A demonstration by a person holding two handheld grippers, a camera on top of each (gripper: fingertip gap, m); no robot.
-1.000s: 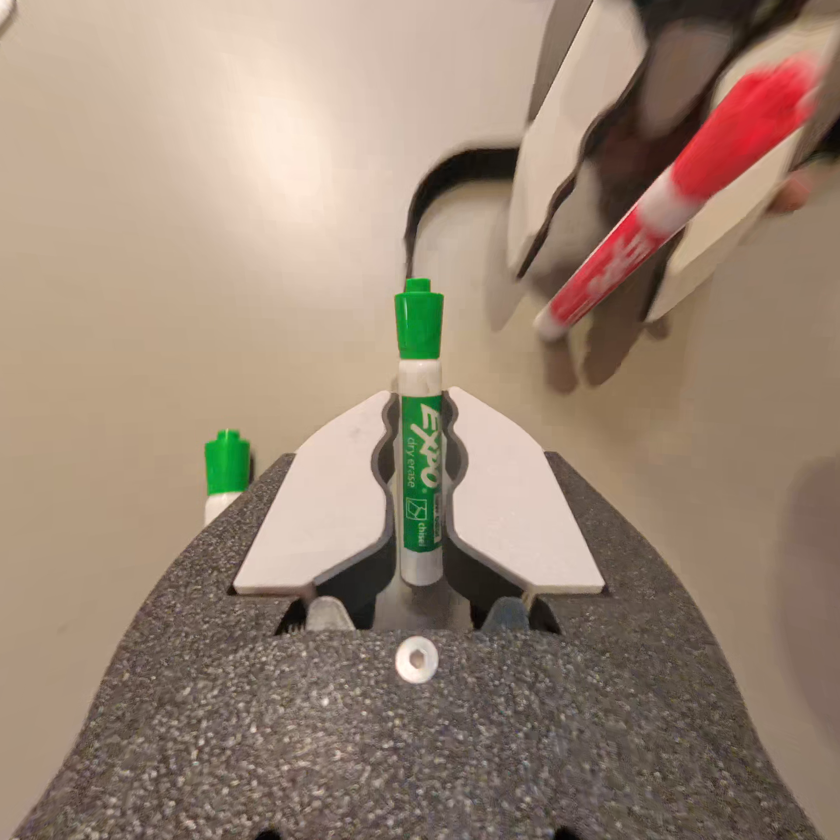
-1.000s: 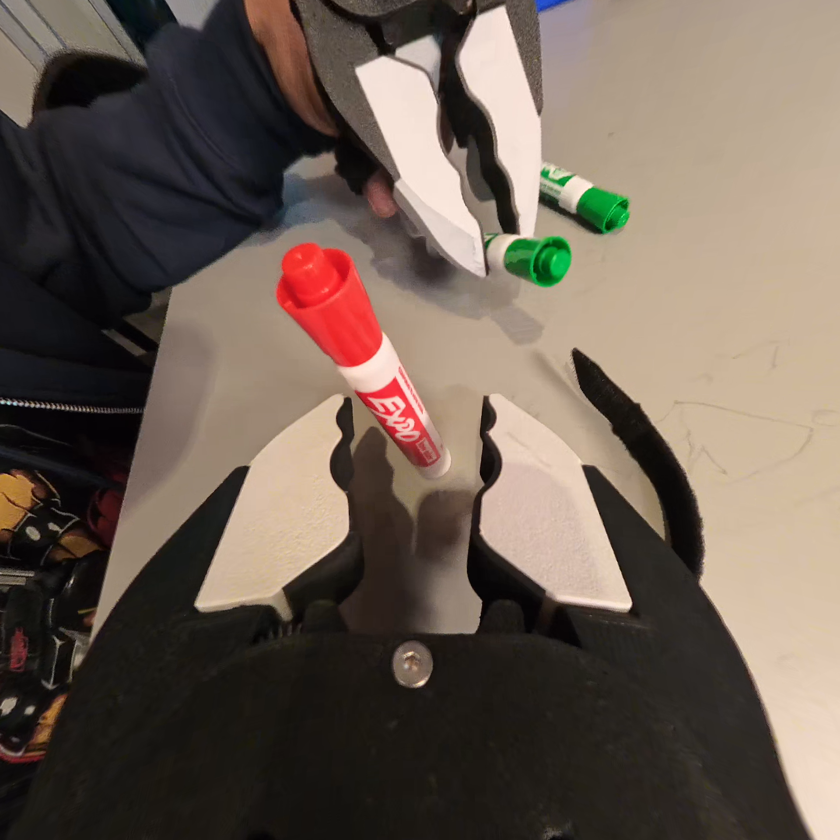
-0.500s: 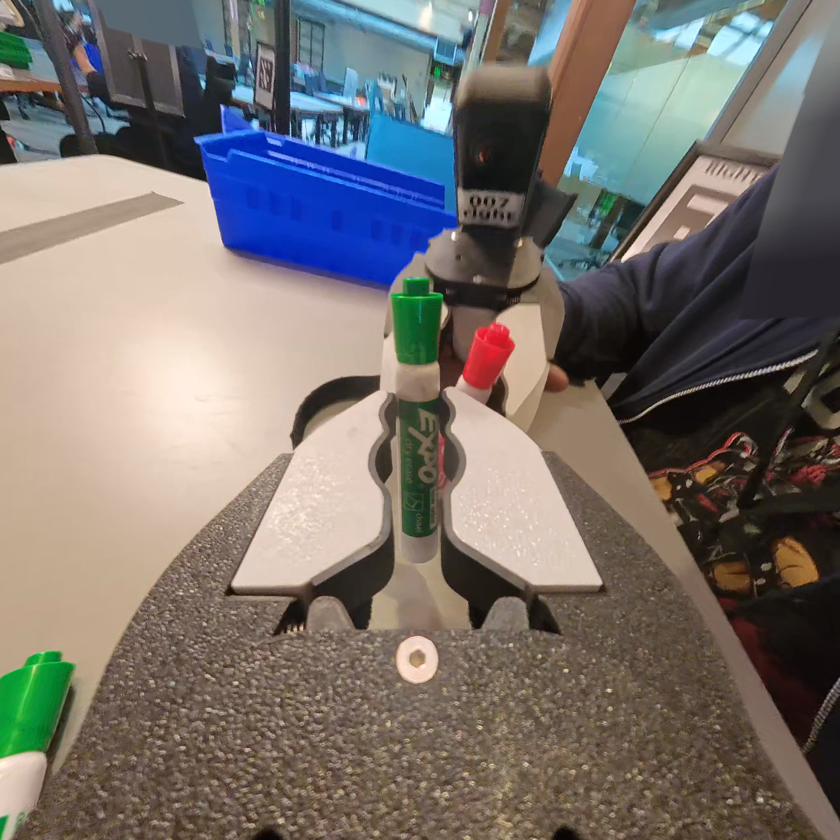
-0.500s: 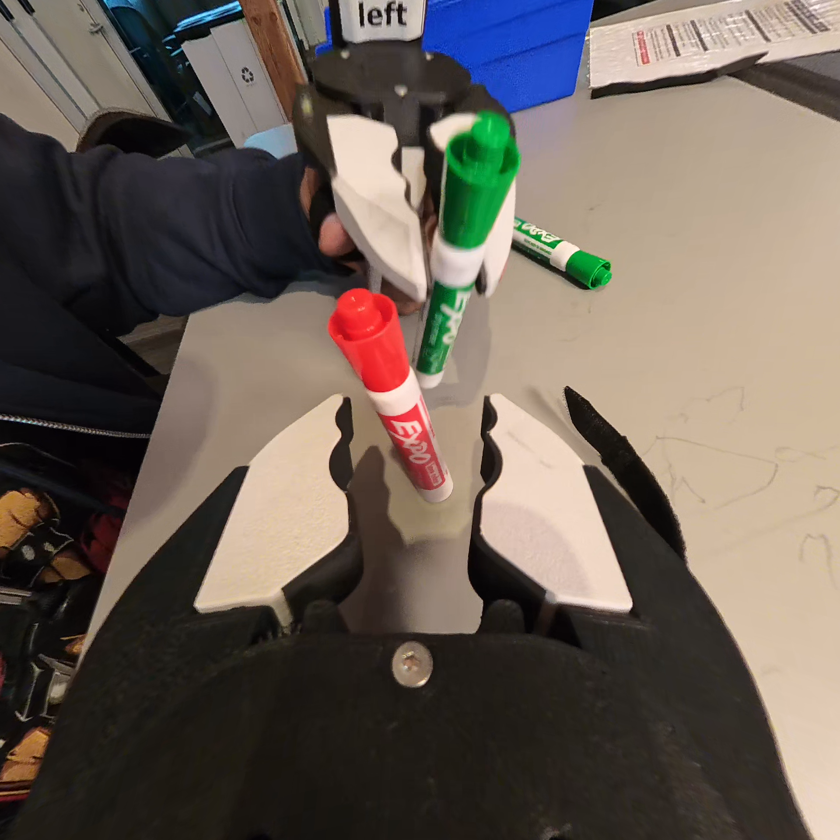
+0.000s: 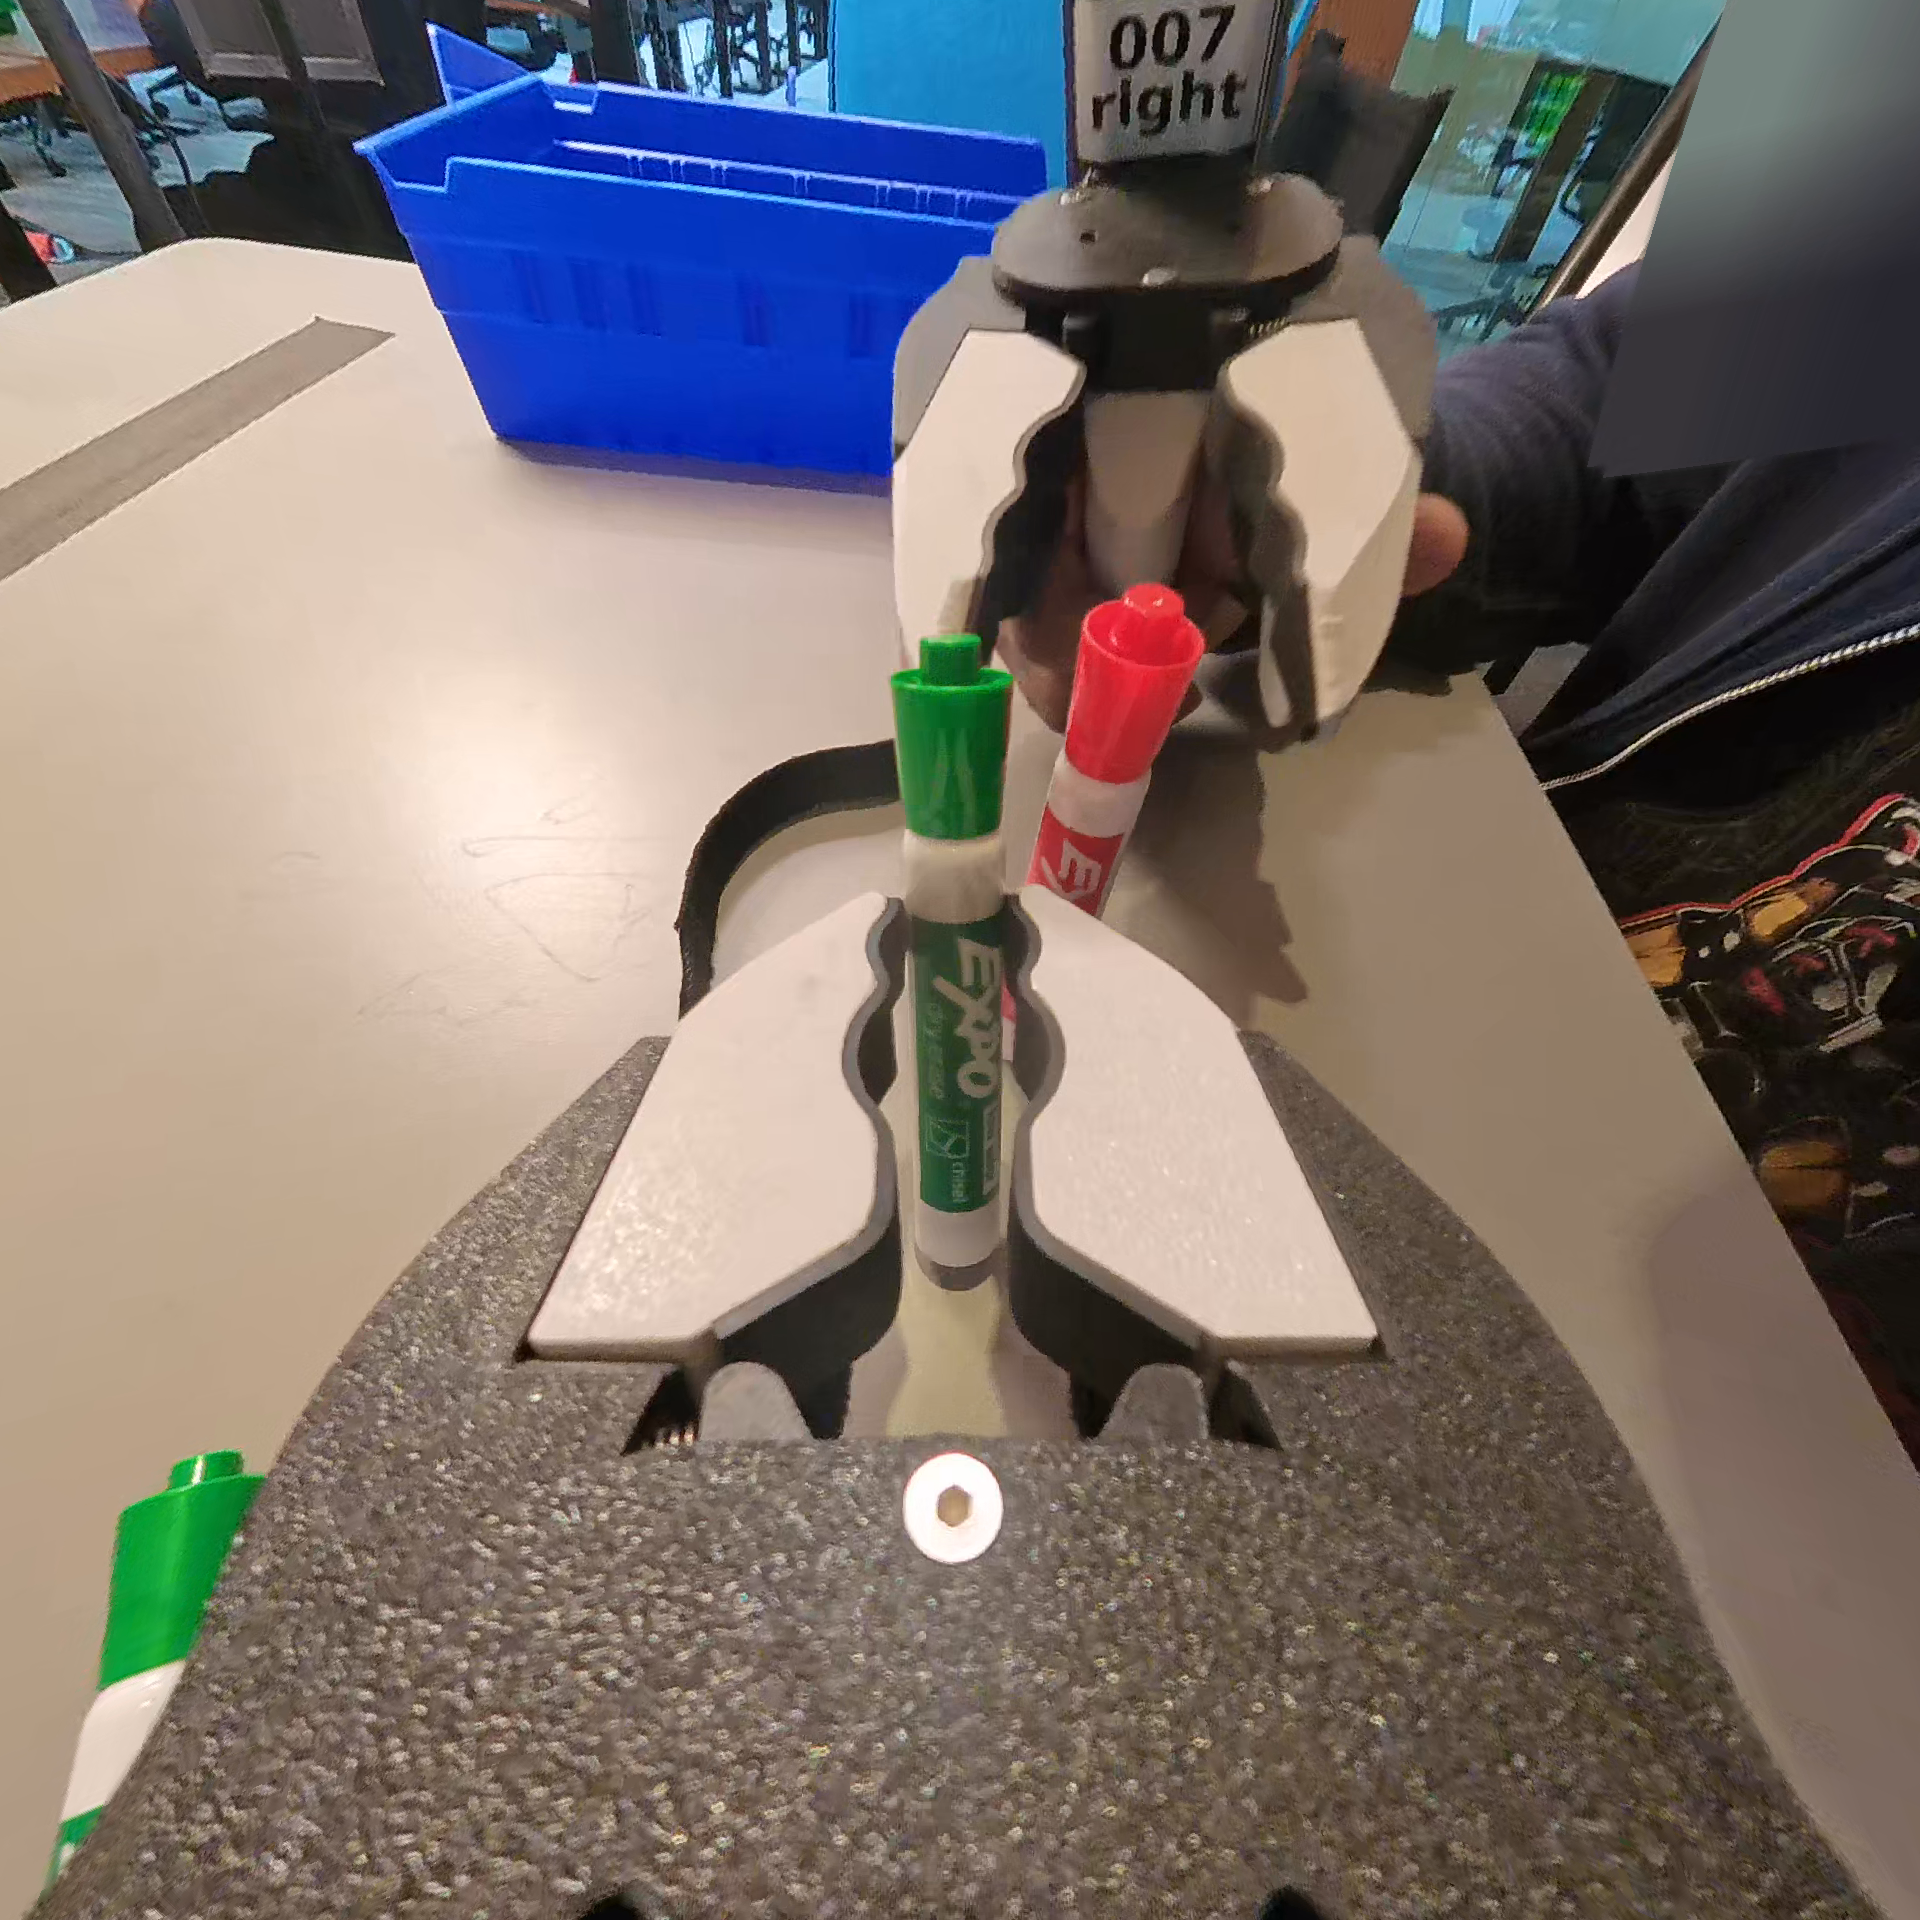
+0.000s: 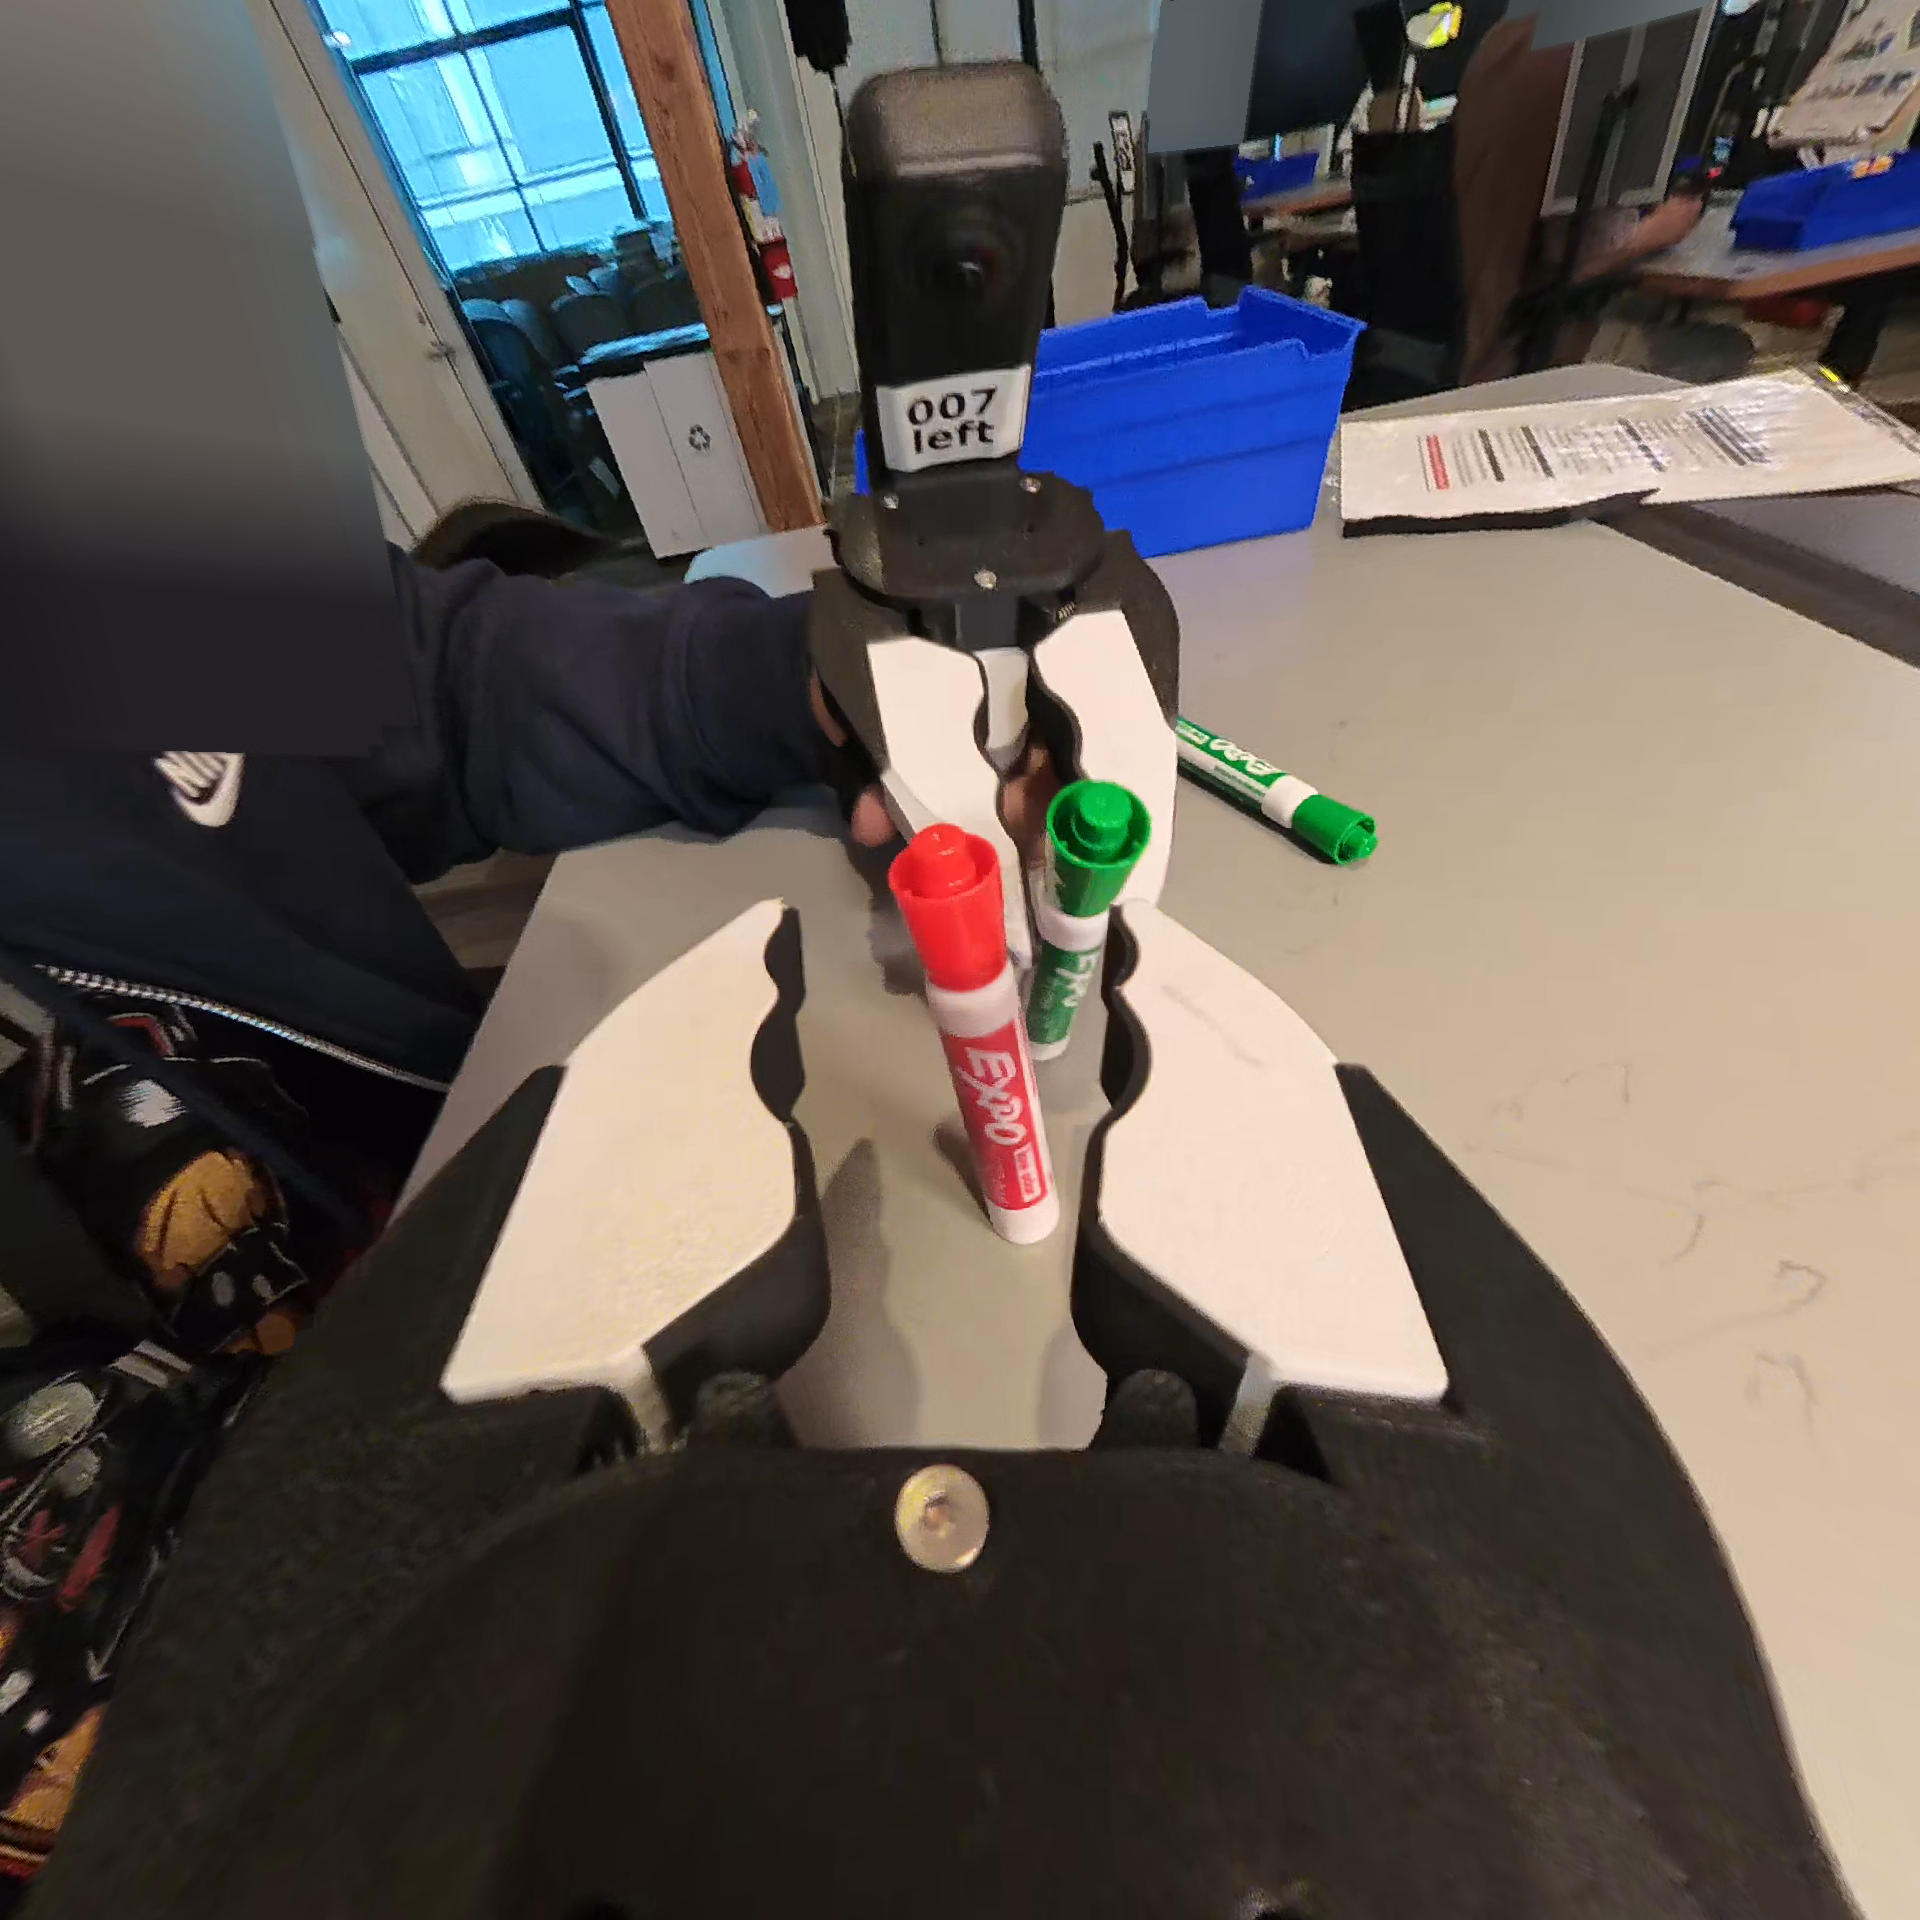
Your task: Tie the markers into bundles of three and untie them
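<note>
Here we are gathering: our left gripper (image 5: 954, 940) clamps the green marker (image 5: 951, 940) upright, the red marker (image 6: 982, 1049) stands just beside it between our right gripper's (image 6: 948, 997) wide jaws. Next, close on red, pressing both together.

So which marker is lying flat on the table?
The green-capped plastic marker lying loose on the grey table; the red marker and other green marker stand upright.

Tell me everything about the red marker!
The red marker is a dry-erase pen with a red cap on top, a white collar, a red printed barrel and a white bottom end. It looks like plastic. It stands nearly upright, leaning slightly, inside the wide-open right gripper, close beside the green marker.
</note>
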